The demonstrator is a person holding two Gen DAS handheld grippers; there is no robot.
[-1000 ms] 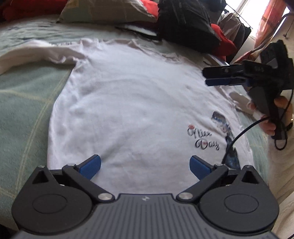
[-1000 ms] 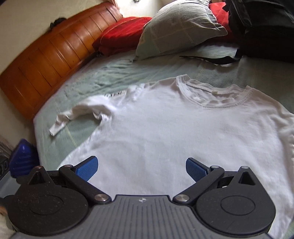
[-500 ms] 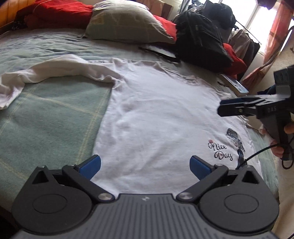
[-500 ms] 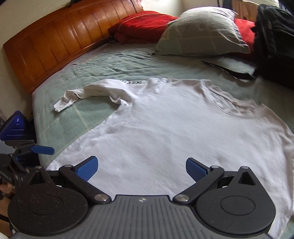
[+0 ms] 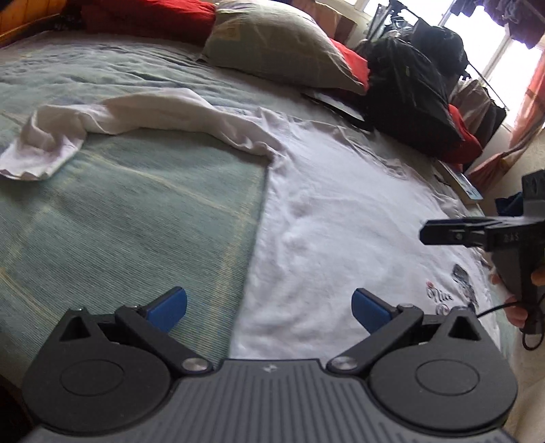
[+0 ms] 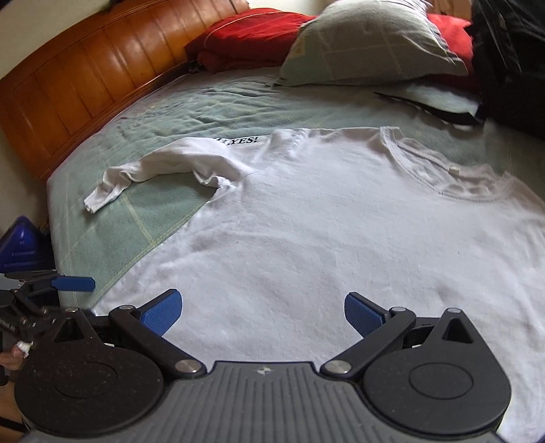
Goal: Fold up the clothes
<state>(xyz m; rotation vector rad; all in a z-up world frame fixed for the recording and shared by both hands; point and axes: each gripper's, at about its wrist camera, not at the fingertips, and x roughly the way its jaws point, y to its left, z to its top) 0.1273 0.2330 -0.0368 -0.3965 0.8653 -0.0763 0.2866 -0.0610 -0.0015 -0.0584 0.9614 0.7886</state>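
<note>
A white long-sleeved shirt (image 5: 340, 218) lies spread flat on the green bed cover (image 5: 136, 211), with a small print near its hem. Its crumpled sleeve (image 5: 102, 116) stretches out to the left. My left gripper (image 5: 269, 303) hovers open low over the shirt's left side edge, one finger over the cover and one over the cloth. My right gripper (image 6: 262, 306) is open above the shirt's lower body (image 6: 306, 238), facing the collar (image 6: 449, 173). Neither holds anything. The right gripper (image 5: 442, 231) shows side-on at the right, and the left gripper (image 6: 73, 283) at the far left.
A grey-green pillow (image 5: 279, 44) and red bedding (image 5: 143, 17) lie at the head of the bed, under a wooden headboard (image 6: 85, 81). A black backpack (image 5: 405, 88) sits beyond the shirt. A person's hand (image 5: 521, 306) holds the right gripper's handle.
My left gripper has shifted left from the middle of the hem to the shirt's left edge, bringing the sleeve into view. My right gripper has drawn back and turned slightly left. Both stayed open.
</note>
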